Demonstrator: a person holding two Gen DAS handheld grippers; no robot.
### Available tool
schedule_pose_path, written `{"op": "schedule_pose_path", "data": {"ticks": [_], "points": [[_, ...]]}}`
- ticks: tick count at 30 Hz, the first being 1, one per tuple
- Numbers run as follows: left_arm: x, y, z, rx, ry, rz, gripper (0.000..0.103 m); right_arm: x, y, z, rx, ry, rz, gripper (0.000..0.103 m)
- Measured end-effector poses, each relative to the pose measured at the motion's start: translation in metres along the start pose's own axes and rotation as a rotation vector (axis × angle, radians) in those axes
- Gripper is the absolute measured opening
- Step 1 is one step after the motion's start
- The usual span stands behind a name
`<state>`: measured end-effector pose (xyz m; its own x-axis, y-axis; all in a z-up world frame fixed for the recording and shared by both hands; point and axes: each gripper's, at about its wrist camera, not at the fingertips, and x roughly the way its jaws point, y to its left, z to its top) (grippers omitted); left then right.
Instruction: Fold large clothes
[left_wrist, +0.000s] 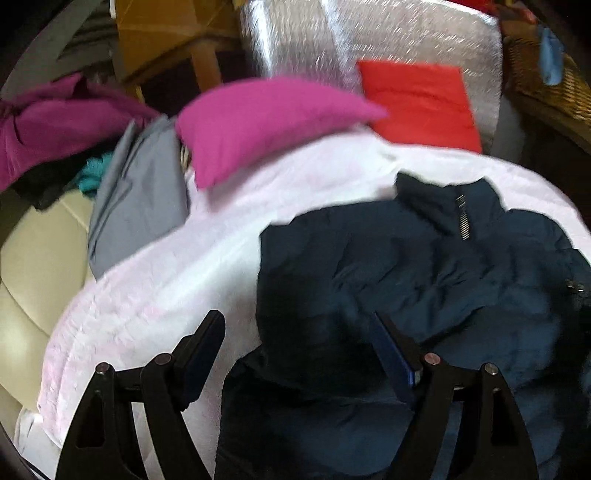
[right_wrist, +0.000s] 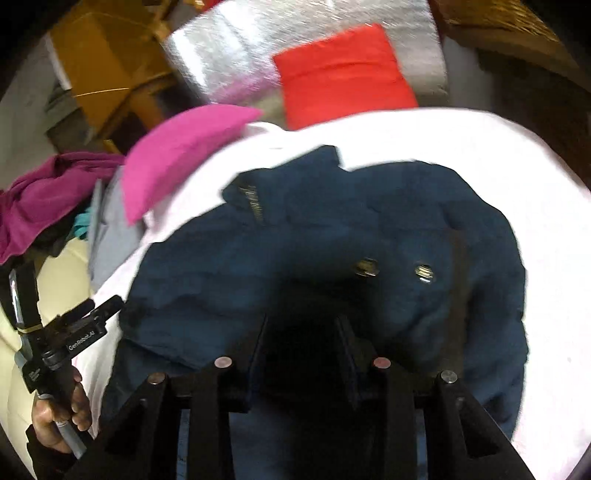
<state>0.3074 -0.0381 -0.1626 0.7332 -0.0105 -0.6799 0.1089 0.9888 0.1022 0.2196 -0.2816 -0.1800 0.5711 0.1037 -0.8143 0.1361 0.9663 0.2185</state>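
Note:
A dark navy padded jacket (left_wrist: 424, 280) lies on a pale pink-white sheet (left_wrist: 155, 295), collar at the far side. In the right wrist view the jacket (right_wrist: 295, 236) shows two metal snaps (right_wrist: 423, 273). My left gripper (left_wrist: 299, 328) is open, its fingers spread wide just above the jacket's near left part, holding nothing. My right gripper (right_wrist: 301, 328) is open with a narrower gap, low over the jacket's near edge; dark shadow fills the gap. The left gripper (right_wrist: 99, 308) and the hand holding it show at the left in the right wrist view.
A magenta cushion (left_wrist: 266, 122) and a red folded cloth (left_wrist: 417, 99) lie beyond the jacket, before a silver foil panel (left_wrist: 369, 33). A grey garment (left_wrist: 140, 199) and a purple clothes heap (left_wrist: 44, 125) lie left. A cream seat (left_wrist: 33, 266) is at left; a wicker basket (left_wrist: 550, 85) at right.

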Motion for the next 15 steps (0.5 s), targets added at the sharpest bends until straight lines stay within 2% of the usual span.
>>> {"op": "schedule_pose_path", "data": {"ticks": [5,9,15], "points": [[-0.015,-0.022,0.0,0.057,-0.067,-0.047,0.081,0.015,0.013,-0.007,0.003,0.046,0.039,0.038],[-0.014,-0.037,0.0,0.088,-0.07,-0.06,0.081,0.048,0.01,-0.006,0.036,0.111,0.008,0.039],[-0.014,-0.049,-0.001,0.095,-0.075,-0.067,0.081,0.052,0.005,-0.008,0.056,0.142,0.019,0.037]]}}
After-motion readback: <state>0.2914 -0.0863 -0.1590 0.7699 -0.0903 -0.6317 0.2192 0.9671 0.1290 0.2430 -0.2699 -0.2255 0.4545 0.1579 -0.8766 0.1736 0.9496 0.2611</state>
